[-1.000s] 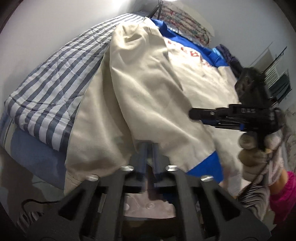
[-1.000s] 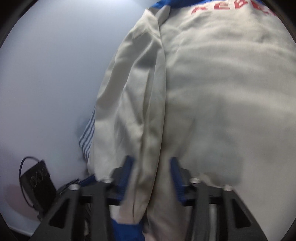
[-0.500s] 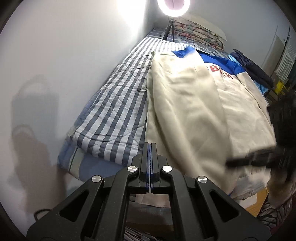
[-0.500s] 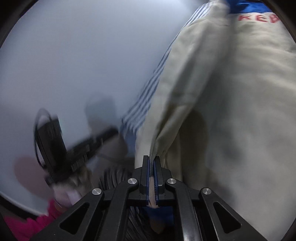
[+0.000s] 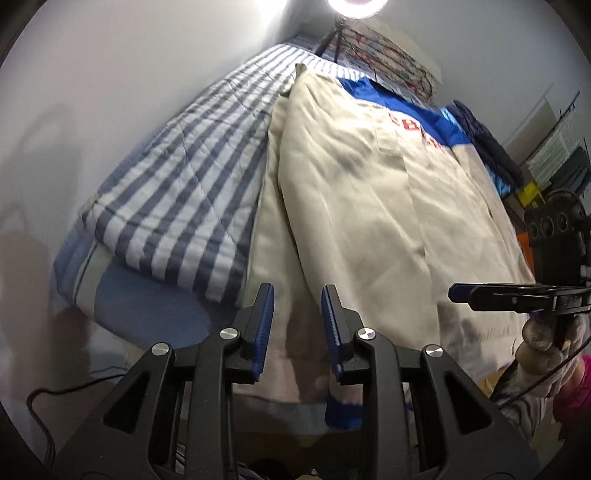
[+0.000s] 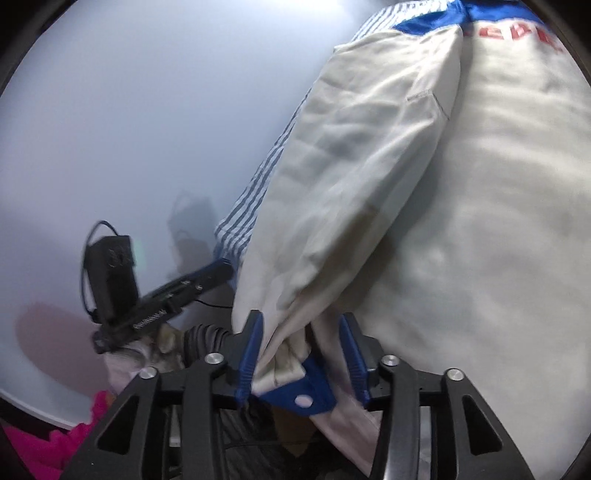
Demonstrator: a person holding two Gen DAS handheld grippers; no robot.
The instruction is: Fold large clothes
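A cream jacket (image 5: 369, 184) with a blue yoke and red letters lies spread on the striped bed (image 5: 177, 192). Its hem hangs over the near end. My left gripper (image 5: 297, 295) hovers at that hem; its jaws are opening and nothing is pressed between them. In the right wrist view the jacket (image 6: 498, 221) has its sleeve (image 6: 351, 184) folded lengthwise along the body. The sleeve's blue cuff (image 6: 306, 391) droops between the jaws of my right gripper (image 6: 301, 321), which are opening and no longer pinch it. Each gripper also appears in the other view: right gripper (image 5: 458, 293), left gripper (image 6: 218, 269).
A white wall runs close along the bed's left side. A ring light (image 5: 356, 5) and folded patterned quilts (image 5: 388, 48) stand at the head. A dark blue garment (image 5: 487, 147) lies on the far right of the bed. A gloved hand (image 5: 546, 339) holds the right gripper.
Half a second ago both grippers were shut, the right one pinching the sleeve's edge. Now both stand apart and the cuff hangs loose. Both have drawn back slightly toward the bed's near end.
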